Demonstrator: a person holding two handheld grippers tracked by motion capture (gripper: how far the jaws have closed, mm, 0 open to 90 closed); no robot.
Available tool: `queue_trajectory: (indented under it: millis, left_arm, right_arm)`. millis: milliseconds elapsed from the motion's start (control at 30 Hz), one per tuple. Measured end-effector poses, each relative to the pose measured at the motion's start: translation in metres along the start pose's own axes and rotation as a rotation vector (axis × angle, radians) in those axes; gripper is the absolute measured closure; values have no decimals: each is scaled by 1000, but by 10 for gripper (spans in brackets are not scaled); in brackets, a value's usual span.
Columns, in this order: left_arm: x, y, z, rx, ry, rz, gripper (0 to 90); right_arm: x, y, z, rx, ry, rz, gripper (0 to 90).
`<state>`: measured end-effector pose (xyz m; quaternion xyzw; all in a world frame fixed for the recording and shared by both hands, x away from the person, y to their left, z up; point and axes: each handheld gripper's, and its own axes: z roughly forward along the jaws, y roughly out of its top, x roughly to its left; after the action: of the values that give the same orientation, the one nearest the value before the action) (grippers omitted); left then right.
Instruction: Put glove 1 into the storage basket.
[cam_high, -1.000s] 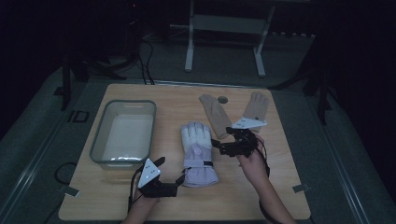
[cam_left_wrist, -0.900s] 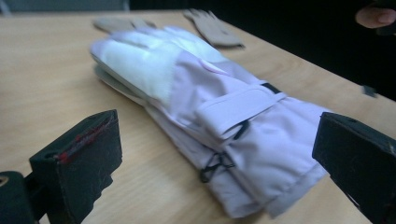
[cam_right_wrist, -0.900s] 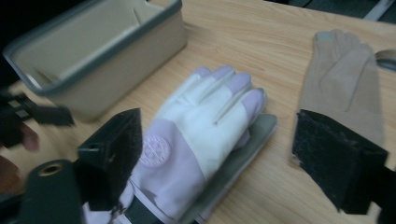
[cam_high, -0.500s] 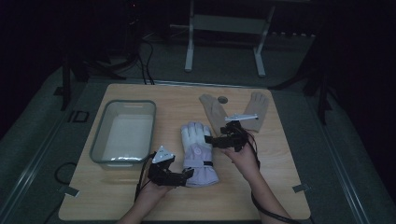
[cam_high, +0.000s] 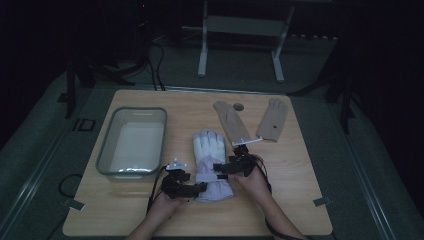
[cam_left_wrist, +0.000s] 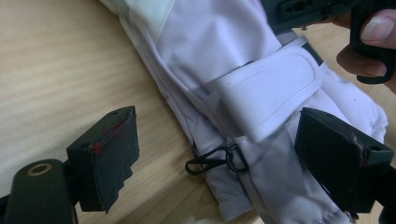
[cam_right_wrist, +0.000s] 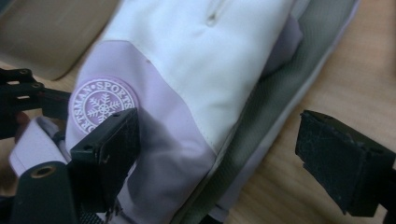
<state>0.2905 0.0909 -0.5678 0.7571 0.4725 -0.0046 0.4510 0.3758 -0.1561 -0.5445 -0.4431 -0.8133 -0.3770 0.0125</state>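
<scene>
Lilac-and-white ski glove (cam_high: 210, 162) flat at table (cam_high: 300, 150) centre, left gripper (cam_left_wrist: 219, 154) jaws wide astride its cuff (just narrowing), right gripper (cam_right_wrist: 217, 154) likewise over its back, clear bin (cam_high: 132, 142) left, apparently holding nothing.

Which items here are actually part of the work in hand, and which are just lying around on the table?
In hand:
- white and lilac ski glove, at the table's middle
- left gripper, jaws open astride its cuff, having just been closing
- right gripper, jaws open over its side, likewise closing

Lying about:
- two tan knit gloves
- clear bin
</scene>
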Motion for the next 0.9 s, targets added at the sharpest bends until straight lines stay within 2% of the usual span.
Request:
queue_trajectory:
  millis: [33,100,133,167,200,333,367,400,467,500,600,700,900]
  left_arm:
    - [1,0,2,5,-4,-11,144]
    - [1,-1,4,2,-7,0,171]
    - [1,0,4,6,-11,-1,198]
    - [1,0,5,17,-37,1,233]
    - [1,0,6,22,-57,-2,322]
    - [2,1,7,37,-75,0,459]
    - [1,1,6,33,-74,8,541]
    - [0,0,5,29,-69,19,541]
    - [-1,1,4,25,-64,26,617]
    - [-2,2,3,24,-58,43,649]
    - [-4,3,1,23,-57,55,715]
    - [-7,4,-2,8,-46,73,737]
    - [-9,13,-14,-30,-50,88,750]
  right_arm:
    - [0,0,0,0,0,0,198]
    - [-2,-2,1,7,31,24,281]
    - [-1,-4,2,12,33,5,354]
    - [0,-4,2,12,36,-3,390]
    - [2,-4,1,18,32,-22,457]
    - [5,-5,0,25,21,-35,607]
    - [6,-5,-1,12,8,-36,673]
    - [6,-5,-1,12,8,-36,673]
    - [8,-7,-3,-12,-4,-44,734]
    - [9,-8,-3,-20,-11,-41,753]
    - [13,-8,-6,-41,-24,-30,784]
    - [19,-7,-10,-68,-41,-46,794]
    - [27,1,-22,-121,-42,-34,796]
